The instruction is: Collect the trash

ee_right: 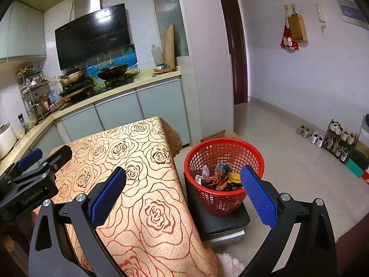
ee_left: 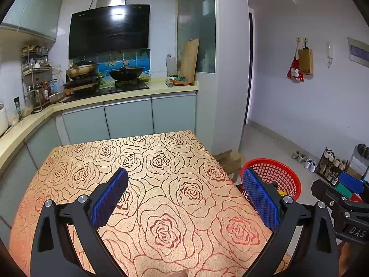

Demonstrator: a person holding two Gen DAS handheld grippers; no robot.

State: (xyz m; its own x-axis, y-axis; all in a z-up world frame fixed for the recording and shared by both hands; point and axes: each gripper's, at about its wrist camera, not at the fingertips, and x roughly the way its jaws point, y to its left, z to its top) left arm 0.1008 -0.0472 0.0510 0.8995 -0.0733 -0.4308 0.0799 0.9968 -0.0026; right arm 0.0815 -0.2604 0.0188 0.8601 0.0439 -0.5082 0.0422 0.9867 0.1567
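A red mesh basket [ee_right: 224, 159] stands on a dark stool [ee_right: 221, 221] to the right of the table [ee_right: 147, 184]. Crumpled wrappers and other trash [ee_right: 219, 177] lie inside it. In the left wrist view only part of the basket [ee_left: 276, 173] shows past the table's right edge. My left gripper [ee_left: 184, 196] hangs open over the rose-patterned tablecloth [ee_left: 161, 184], nothing between its blue pads. My right gripper [ee_right: 184, 194] is open too, spanning the table's right edge and the basket, and holds nothing. Each gripper shows at the side of the other's view.
Kitchen counter [ee_left: 115, 94] with stove and pans runs behind the table. A shoe rack [ee_right: 339, 140] and loose shoes line the right wall. Cardboard [ee_left: 230, 161] lies on the floor by the pillar. A white fluffy thing [ee_right: 230, 265] lies below the stool.
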